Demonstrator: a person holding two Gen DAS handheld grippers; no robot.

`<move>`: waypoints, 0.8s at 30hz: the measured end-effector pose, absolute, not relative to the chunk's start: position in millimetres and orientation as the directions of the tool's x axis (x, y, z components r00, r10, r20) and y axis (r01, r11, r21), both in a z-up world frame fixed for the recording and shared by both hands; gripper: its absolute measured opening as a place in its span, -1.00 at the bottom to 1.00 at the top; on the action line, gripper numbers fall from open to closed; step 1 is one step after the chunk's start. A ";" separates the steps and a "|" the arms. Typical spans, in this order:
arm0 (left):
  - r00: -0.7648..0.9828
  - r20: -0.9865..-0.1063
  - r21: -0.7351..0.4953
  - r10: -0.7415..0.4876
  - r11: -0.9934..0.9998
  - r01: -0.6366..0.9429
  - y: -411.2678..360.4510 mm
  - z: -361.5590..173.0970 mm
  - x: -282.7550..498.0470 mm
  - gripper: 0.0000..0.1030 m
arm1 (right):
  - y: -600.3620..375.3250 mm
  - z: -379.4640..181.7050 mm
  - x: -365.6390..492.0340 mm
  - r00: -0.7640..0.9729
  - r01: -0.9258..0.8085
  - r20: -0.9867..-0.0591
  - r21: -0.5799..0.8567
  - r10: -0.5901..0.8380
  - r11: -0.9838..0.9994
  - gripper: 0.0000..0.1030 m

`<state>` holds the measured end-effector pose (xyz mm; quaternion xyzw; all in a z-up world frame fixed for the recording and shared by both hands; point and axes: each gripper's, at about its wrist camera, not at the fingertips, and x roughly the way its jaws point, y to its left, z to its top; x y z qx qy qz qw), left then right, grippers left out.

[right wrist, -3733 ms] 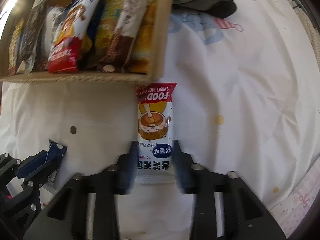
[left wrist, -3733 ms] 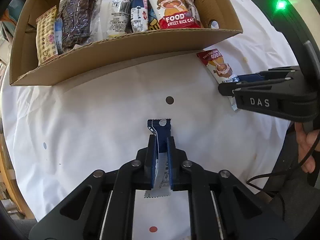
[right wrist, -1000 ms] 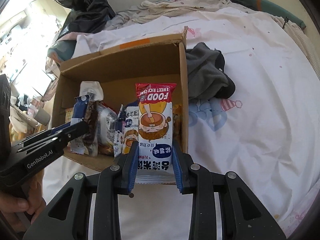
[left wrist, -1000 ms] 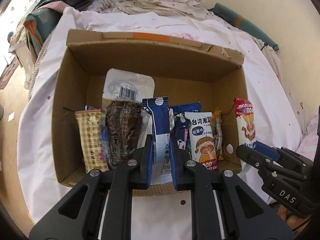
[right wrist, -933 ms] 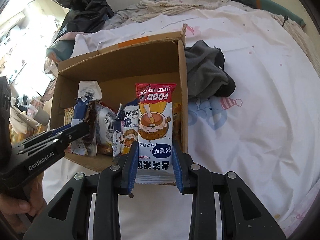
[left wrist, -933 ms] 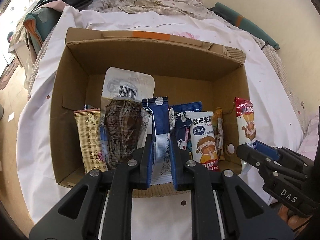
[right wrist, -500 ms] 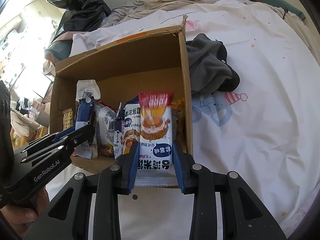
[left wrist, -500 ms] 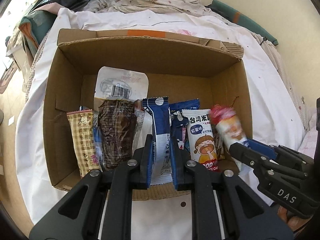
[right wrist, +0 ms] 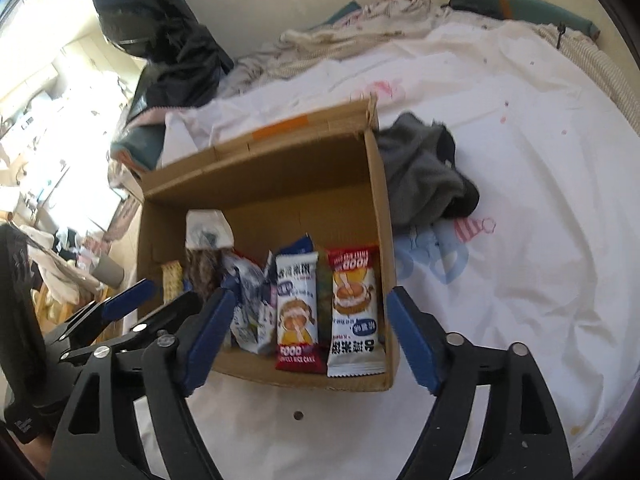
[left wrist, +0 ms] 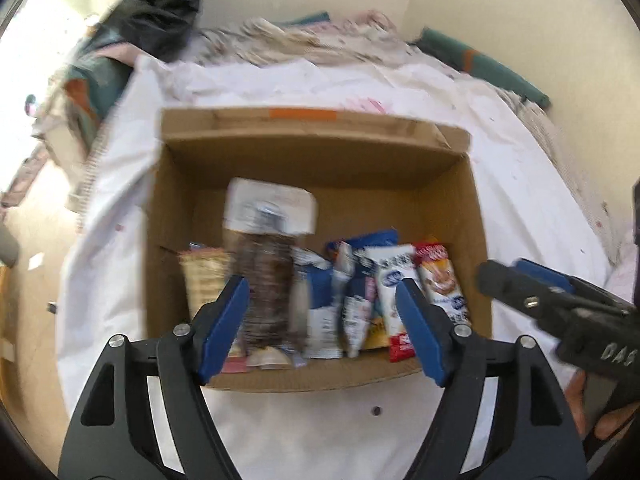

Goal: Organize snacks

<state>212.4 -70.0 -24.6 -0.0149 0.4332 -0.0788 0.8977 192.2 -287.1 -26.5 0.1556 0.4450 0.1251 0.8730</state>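
A cardboard box (left wrist: 312,376) (right wrist: 384,208) on the white sheet holds a row of upright snack packs. The blue-and-white pack (left wrist: 320,300) stands in the middle of the row. The red rice-cake pack (left wrist: 438,280) (right wrist: 354,304) stands at the right end against the box wall. My left gripper (left wrist: 322,328) is open and empty, just before the box's near wall. My right gripper (right wrist: 310,332) is open and empty, above the box's near right corner; it also shows in the left wrist view (left wrist: 560,304). The left gripper shows in the right wrist view (right wrist: 120,312).
A dark grey cloth (right wrist: 424,176) lies right of the box. Rumpled bedding (left wrist: 320,44) and a black bag (right wrist: 160,40) lie behind it. The white sheet (right wrist: 520,200) stretches to the right. Other packs in the box include a brown one (left wrist: 268,276) and a checked one (left wrist: 204,280).
Both grippers opened and let go of their packs, which now stand in the box. Both grippers pulled back and up from the box.
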 end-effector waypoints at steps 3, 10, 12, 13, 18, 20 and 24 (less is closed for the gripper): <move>0.651 -0.748 -0.089 -0.132 0.991 0.098 -54.7 -10.0 202.4 0.42 | -289.0 -12.9 180.9 0.607 -0.082 -0.716 0.375 0.345 0.923 0.83; 0.714 -0.697 -0.056 -0.068 0.998 0.040 -23.6 15.8 171.4 0.54 | -286.3 8.1 147.6 0.655 -0.077 -0.698 0.319 0.290 0.944 0.94; 0.717 -0.693 -0.066 -0.071 0.997 0.035 -14.8 19.9 160.7 0.68 | -283.9 11.6 136.6 0.672 -0.083 -0.690 0.293 0.270 0.953 0.95; 0.720 -0.691 -0.067 -0.070 0.997 0.033 -10.9 22.0 154.8 0.68 | -282.9 13.1 131.7 0.678 -0.085 -0.686 0.285 0.265 0.955 0.95; 0.731 -0.681 -0.058 -0.048 0.998 0.012 4.3 27.1 125.6 0.83 | -277.5 14.2 109.3 0.703 -0.101 -0.661 0.275 0.264 0.956 0.99; 0.733 -0.678 -0.067 -0.048 0.998 0.004 8.4 26.3 117.4 0.95 | -272.6 14.6 100.9 0.714 -0.109 -0.653 0.253 0.253 0.961 0.99; 0.716 -0.695 -0.089 -0.060 0.996 -0.003 13.9 12.8 103.1 0.99 | -264.3 10.0 89.6 0.739 -0.111 -0.633 0.221 0.229 0.969 0.99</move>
